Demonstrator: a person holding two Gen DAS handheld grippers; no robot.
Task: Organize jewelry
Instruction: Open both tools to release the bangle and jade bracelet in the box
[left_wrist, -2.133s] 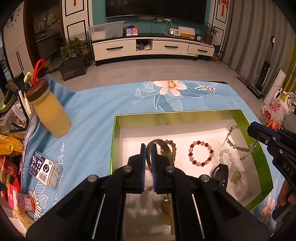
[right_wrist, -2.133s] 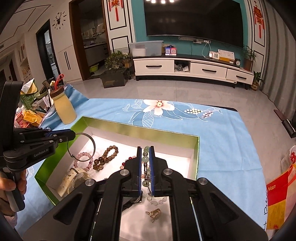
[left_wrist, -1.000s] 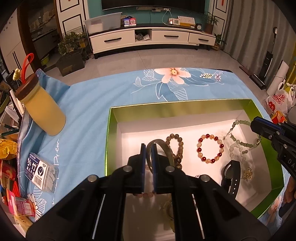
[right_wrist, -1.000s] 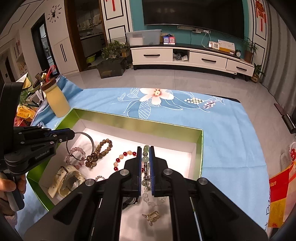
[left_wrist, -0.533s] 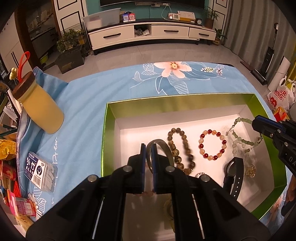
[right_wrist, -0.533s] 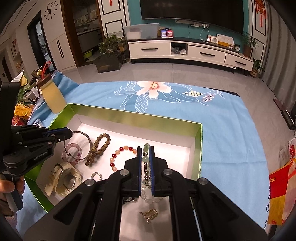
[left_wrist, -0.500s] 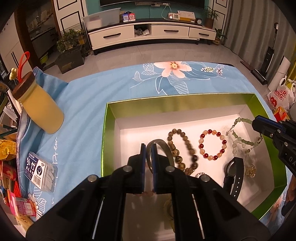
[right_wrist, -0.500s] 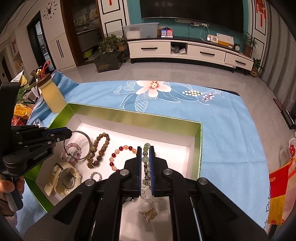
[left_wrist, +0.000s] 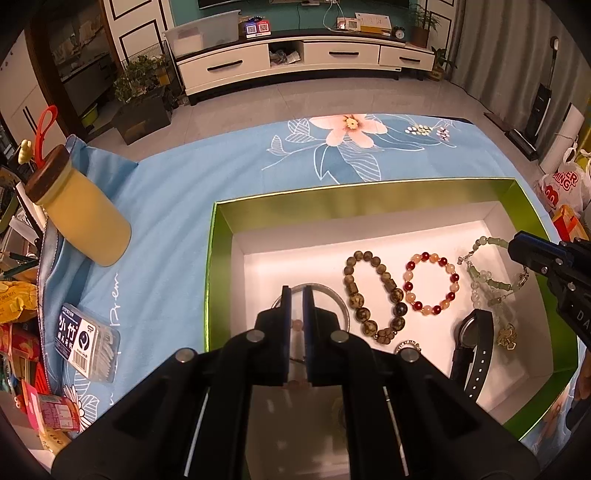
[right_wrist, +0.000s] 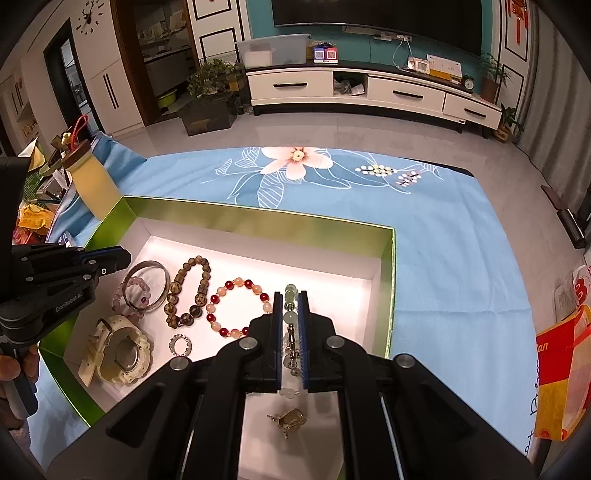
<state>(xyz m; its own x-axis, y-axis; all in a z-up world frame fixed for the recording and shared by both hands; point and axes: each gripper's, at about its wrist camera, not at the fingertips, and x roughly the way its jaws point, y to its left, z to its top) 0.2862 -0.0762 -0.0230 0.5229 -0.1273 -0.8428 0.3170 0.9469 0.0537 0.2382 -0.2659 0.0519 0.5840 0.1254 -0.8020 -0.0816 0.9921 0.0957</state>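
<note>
Lowered since the earlier frame, the left gripper (left_wrist: 296, 295) is clamped on the silver bangle (right_wrist: 147, 286), seemingly to set it beside the brown bracelet (left_wrist: 373, 291) in the green box (left_wrist: 332, 201); the right gripper (right_wrist: 290, 301) is clamped on the jade necklace (right_wrist: 290, 291).

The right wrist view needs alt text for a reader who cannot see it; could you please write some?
The right gripper is shut on a green bead necklace over a green box on a blue floral cloth. Inside lie a red bracelet, a brown bracelet, a white watch and a bangle beside the left gripper.
</note>
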